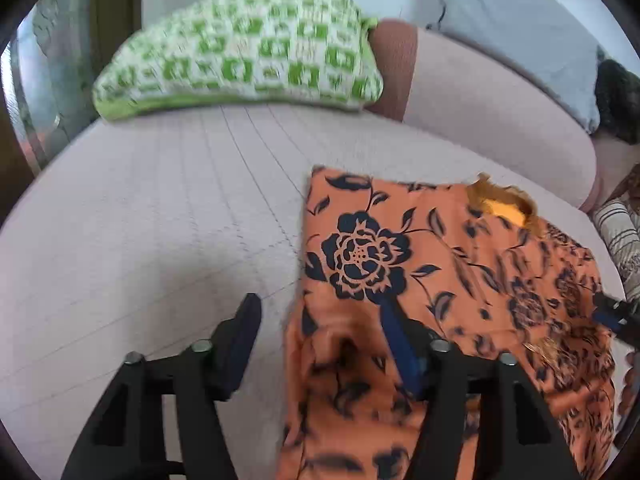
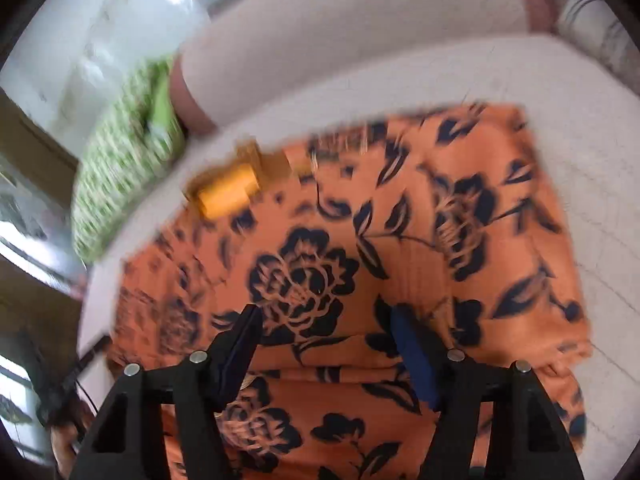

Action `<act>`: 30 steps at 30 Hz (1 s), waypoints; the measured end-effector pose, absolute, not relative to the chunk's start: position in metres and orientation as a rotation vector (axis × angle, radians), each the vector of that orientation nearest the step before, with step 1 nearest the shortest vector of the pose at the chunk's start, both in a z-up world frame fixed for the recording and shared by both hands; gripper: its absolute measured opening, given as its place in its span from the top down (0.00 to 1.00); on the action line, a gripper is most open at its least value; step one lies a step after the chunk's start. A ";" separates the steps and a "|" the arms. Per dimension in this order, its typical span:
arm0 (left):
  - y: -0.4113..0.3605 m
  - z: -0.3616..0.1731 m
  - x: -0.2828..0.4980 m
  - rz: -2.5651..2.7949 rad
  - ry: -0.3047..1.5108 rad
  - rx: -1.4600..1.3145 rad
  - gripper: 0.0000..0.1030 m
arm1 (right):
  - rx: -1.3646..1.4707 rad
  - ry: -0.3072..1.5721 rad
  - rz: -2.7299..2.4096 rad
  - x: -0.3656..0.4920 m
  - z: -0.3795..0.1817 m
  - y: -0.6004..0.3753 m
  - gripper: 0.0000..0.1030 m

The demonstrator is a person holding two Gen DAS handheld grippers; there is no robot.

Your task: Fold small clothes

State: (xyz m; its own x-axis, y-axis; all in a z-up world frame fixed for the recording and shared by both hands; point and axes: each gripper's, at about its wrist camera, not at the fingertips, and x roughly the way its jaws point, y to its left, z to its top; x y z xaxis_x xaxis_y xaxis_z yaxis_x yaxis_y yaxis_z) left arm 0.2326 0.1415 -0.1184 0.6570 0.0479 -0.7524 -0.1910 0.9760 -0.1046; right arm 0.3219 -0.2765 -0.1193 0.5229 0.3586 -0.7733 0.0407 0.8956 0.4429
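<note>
With both claws spread apart and holding nothing, the left gripper (image 1: 320, 320) straddling the near left edge of the orange flowered garment (image 1: 440, 280) lying on the pale sofa seat (image 1: 160, 200) at lower right of the frame, and the right gripper (image 2: 326, 332) over its middle, a fold looks part-done, and next each needs an edge to pinch.

A wide stretch of bare pink sofa seat (image 1: 160, 208) lies open to the left of the orange floral garment (image 1: 440, 280). Passage is blocked at the far end by a green-and-white cushion (image 1: 240, 52), and along the right by the sofa backrest (image 1: 500, 120)
</note>
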 end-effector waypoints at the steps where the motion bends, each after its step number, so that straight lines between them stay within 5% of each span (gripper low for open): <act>1: 0.139 -0.111 0.222 0.146 0.824 -0.158 0.36 | 0.408 0.973 0.190 0.311 -0.103 -0.275 0.30; 6: 0.126 -0.089 0.183 0.142 0.802 -0.126 0.36 | 0.294 0.861 0.223 0.224 -0.055 -0.268 0.26; 13: 0.107 -0.086 0.129 0.142 0.828 -0.128 0.34 | 0.339 0.927 0.197 0.106 -0.096 -0.289 0.22; 14: 0.104 -0.089 0.118 0.141 0.834 -0.132 0.33 | 0.358 0.947 0.183 0.098 -0.107 -0.292 0.14; 17: 0.101 -0.113 0.093 0.154 0.898 -0.160 0.22 | 0.386 1.110 0.146 0.093 -0.147 -0.309 0.13; 30: 0.080 -0.158 0.053 0.163 1.059 -0.043 0.20 | 0.443 1.019 0.172 0.065 -0.125 -0.321 0.13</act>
State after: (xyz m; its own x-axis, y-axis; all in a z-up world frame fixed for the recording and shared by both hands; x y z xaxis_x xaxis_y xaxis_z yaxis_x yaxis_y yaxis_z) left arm 0.0526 0.0799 -0.1584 0.4793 0.1127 -0.8704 -0.1539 0.9871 0.0430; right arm 0.0647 -0.3207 -0.1252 0.5201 0.3412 -0.7830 0.0645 0.8984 0.4344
